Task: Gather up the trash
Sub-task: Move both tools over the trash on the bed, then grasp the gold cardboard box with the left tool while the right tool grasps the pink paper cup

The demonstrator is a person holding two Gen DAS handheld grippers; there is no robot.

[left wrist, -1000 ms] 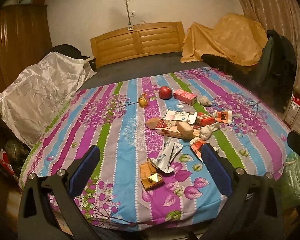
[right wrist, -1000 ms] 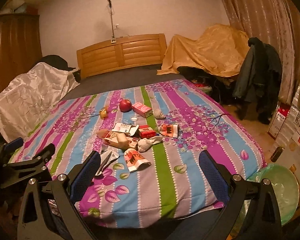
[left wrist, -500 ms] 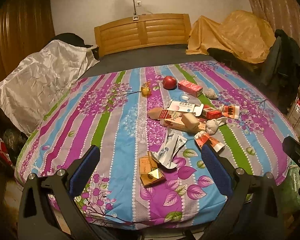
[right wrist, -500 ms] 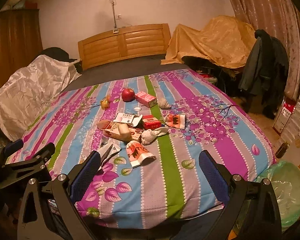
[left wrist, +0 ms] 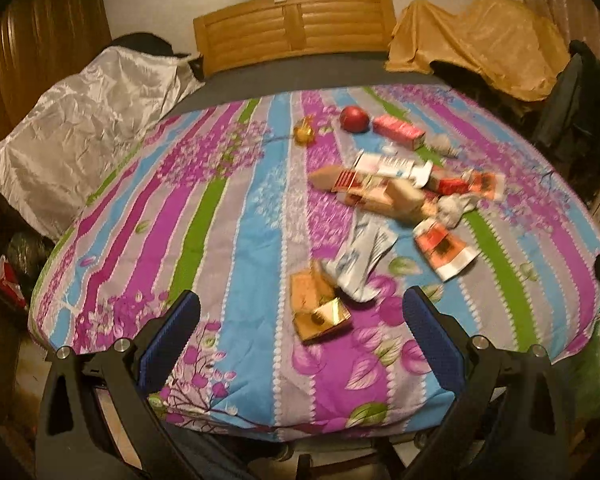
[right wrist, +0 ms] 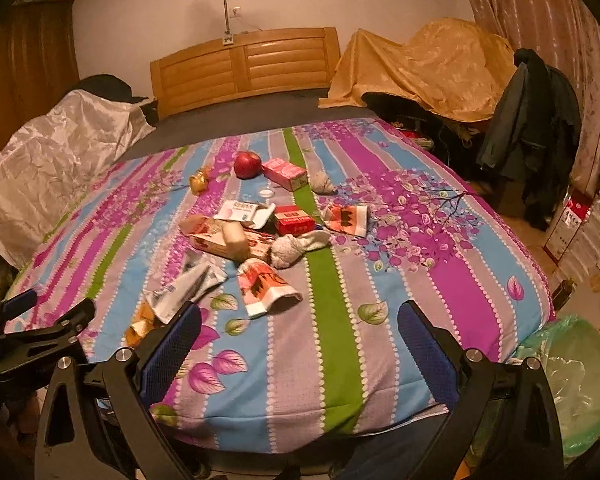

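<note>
My left gripper (left wrist: 300, 322) stands wide, empty, its dimpled blue pads (left wrist: 171, 338) over the smooth striped floral bedspread (left wrist: 228, 240). Between the fingers lies a flattened glossy gold box (left wrist: 317, 312); just beyond, a crumpled silver-white wrapper (left wrist: 359, 260). My right gripper (right wrist: 298, 334) is also wide and empty, a creased red-and-white packet (right wrist: 266, 286) ahead, a green-lined bin (right wrist: 575, 384) right of its fingers.

A red apple (right wrist: 247, 164) lies on the striped bedspread (right wrist: 439, 248) near the wooden headboard (right wrist: 246, 66); a dark jacket (right wrist: 533, 120) hangs by the curtain (right wrist: 539, 12).
</note>
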